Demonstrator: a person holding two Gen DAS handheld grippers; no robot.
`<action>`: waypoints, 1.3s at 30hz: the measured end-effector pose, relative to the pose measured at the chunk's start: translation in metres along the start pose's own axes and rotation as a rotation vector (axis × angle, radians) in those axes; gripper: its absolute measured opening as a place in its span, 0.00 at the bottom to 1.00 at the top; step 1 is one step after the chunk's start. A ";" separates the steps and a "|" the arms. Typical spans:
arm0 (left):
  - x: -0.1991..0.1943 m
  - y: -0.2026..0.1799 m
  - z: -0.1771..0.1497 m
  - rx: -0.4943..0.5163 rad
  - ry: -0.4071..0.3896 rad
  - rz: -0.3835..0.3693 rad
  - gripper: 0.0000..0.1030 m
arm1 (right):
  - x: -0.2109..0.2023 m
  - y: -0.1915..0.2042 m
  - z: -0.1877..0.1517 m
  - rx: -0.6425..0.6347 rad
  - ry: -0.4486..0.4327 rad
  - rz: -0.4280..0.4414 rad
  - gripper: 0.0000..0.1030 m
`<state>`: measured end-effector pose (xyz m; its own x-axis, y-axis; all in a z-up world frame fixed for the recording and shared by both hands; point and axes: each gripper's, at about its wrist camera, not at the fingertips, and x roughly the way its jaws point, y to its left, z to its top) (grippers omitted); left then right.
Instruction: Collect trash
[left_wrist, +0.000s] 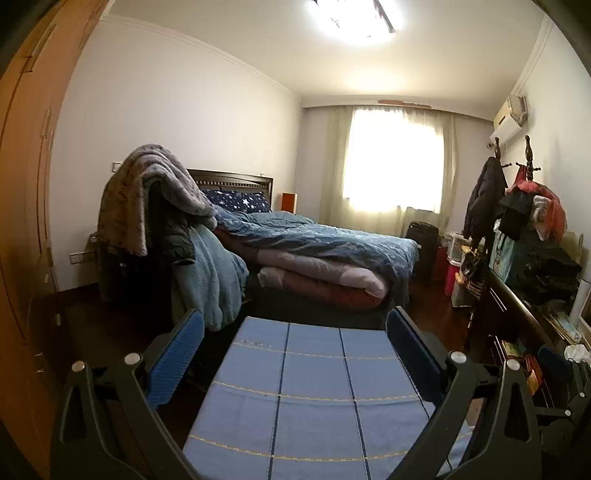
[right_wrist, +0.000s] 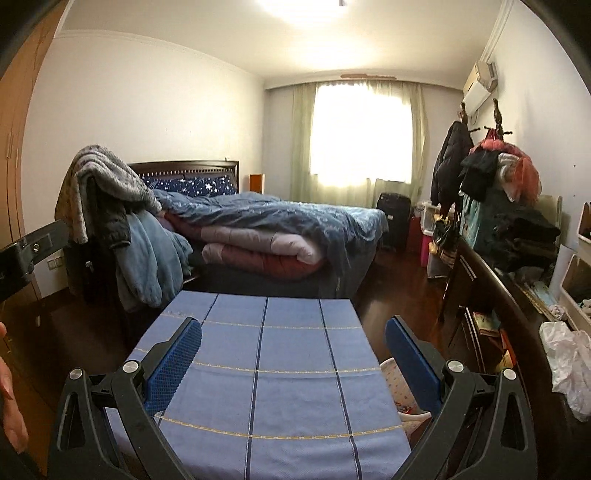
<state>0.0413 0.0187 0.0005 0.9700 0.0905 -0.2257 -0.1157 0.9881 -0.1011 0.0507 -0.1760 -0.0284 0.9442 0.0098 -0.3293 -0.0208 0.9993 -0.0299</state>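
Observation:
My left gripper (left_wrist: 295, 321) is open, its blue-padded fingers (left_wrist: 173, 358) spread wide over a table covered with a blue checked cloth (left_wrist: 314, 398); nothing lies between them. My right gripper (right_wrist: 293, 328) is open too, hovering empty over the same cloth (right_wrist: 258, 369). A crumpled white plastic bag (right_wrist: 569, 365) lies on the dark sideboard to the right, also seen as a small white crumple (left_wrist: 576, 352). A white patterned bin (right_wrist: 397, 380) stands just off the table's right edge, partly hidden by the right finger.
A bed (right_wrist: 280, 229) piled with blue and pink quilts lies beyond the table. A chair draped with blankets (right_wrist: 110, 206) stands left of it. The dark sideboard (right_wrist: 491, 280) and a coat rack (right_wrist: 491, 170) line the right wall. A hand (right_wrist: 11, 387) shows at the left edge.

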 end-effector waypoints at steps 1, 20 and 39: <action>-0.003 0.002 0.001 -0.003 -0.005 0.005 0.97 | -0.002 0.001 0.001 0.000 -0.005 -0.002 0.96; -0.033 -0.003 0.014 0.009 -0.064 -0.023 0.97 | -0.026 -0.008 0.007 0.023 -0.066 -0.014 0.96; -0.036 -0.003 0.016 0.012 -0.074 -0.040 0.97 | -0.032 -0.014 0.009 0.039 -0.084 -0.035 0.96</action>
<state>0.0099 0.0141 0.0248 0.9869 0.0596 -0.1498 -0.0747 0.9925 -0.0970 0.0237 -0.1898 -0.0085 0.9684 -0.0235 -0.2482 0.0235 0.9997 -0.0029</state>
